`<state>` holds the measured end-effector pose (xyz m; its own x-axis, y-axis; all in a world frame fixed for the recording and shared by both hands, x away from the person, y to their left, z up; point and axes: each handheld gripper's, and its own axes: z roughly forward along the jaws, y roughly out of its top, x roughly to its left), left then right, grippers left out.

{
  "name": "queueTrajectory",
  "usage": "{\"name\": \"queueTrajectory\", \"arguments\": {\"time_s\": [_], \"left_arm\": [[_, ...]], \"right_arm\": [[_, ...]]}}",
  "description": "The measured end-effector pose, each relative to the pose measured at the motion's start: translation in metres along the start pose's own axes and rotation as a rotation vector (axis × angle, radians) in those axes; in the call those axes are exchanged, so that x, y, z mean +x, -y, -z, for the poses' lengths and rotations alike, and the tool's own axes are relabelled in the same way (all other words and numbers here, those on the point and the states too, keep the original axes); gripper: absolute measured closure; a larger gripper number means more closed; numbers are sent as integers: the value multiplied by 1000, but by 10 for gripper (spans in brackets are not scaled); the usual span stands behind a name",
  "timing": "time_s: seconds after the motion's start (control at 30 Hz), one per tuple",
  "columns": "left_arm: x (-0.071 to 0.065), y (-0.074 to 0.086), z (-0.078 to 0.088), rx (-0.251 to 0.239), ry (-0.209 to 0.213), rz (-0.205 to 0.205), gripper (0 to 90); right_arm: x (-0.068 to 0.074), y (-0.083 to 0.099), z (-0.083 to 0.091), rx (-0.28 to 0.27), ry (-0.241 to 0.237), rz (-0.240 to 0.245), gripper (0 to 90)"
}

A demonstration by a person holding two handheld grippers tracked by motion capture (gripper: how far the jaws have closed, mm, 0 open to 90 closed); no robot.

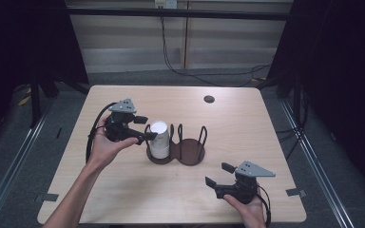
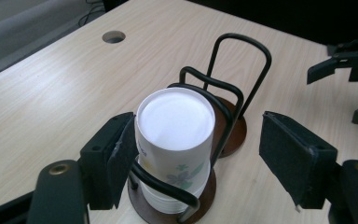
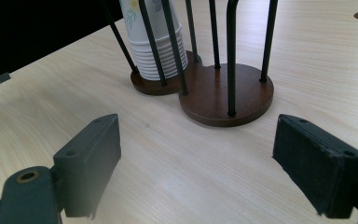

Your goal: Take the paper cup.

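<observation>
1. The left claw [image 1: 145,128] hovers at the left side of the cup stack [image 1: 159,139], its jaws spread. In the left gripper view one pad [image 2: 121,158] sits just beside the top cup [image 2: 175,140] and the other stands well clear; whether the near pad touches the paper is hard to tell.
2. The cup stack, upside down with its white bottom up, stands in the left compartment of a two-bay wire holder [image 1: 190,153] with a dark brown base, near the middle of the tabletop [image 1: 247,123].
3. The right compartment [image 3: 228,93] is bare wood between its black wire loops.
4. The right claw [image 1: 217,174] rests low near the front right edge of the tabletop, jaws spread wide, well apart from the holder.
</observation>
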<state>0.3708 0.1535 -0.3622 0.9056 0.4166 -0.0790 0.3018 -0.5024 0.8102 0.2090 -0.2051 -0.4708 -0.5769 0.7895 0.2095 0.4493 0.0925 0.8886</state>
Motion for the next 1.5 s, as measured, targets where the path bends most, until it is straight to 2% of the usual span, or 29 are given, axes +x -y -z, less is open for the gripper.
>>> {"name": "queueTrajectory", "arguments": {"time_s": [0.2,0.23,0.43,0.5,0.53,0.57,0.6,0.73,0.87,0.97,1.0,1.03,1.1,1.2,1.27,1.3,1.37,1.47,1.5], "left_arm": [[4,-10,-10,82,-10,-31,244],[4,-11,-11,77,-9,-29,244],[9,-24,-18,146,-4,-45,244],[11,-28,-23,177,2,-47,237],[10,-28,-25,178,-3,-38,232],[12,-29,-27,199,-1,-57,220],[13,-29,-29,217,7,-45,212],[16,-29,-36,255,2,-40,210],[17,-29,-38,274,24,-31,217],[16,-31,-42,306,21,-39,246],[15,-31,-44,299,16,-27,258],[16,-32,-44,310,27,-41,258],[14,-35,-47,331,20,-25,269],[12,-37,-50,355,10,-43,301],[11,-36,-52,361,5,-33,306],[12,-36,-53,379,-2,-53,306],[12,-35,-56,378,5,-37,306],[13,-35,-59,404,2,-44,320],[12,-35,-60,401,-3,-26,322]], "right_arm": [[0,0,0,7,-4,-2,144],[1,0,-1,5,-8,-4,144],[1,1,-1,9,-8,-6,146],[1,1,-1,10,-9,-6,146],[1,1,-1,10,-8,-7,146],[1,1,-1,10,-7,-6,146],[0,1,-1,10,-8,-7,146],[0,1,-1,12,-9,-4,147],[0,1,-1,23,-17,-3,151],[1,1,-2,28,-17,-1,151],[1,1,-2,29,-16,-2,151],[1,1,-2,29,-16,-1,151],[1,1,-2,28,-16,0,151],[0,1,-2,25,-16,-2,151],[0,1,-2,30,-14,-4,152],[0,1,-2,29,-16,-3,152],[1,1,-2,30,-16,-2,151],[1,1,-2,31,-14,1,154],[0,1,-2,32,-15,1,154]]}}
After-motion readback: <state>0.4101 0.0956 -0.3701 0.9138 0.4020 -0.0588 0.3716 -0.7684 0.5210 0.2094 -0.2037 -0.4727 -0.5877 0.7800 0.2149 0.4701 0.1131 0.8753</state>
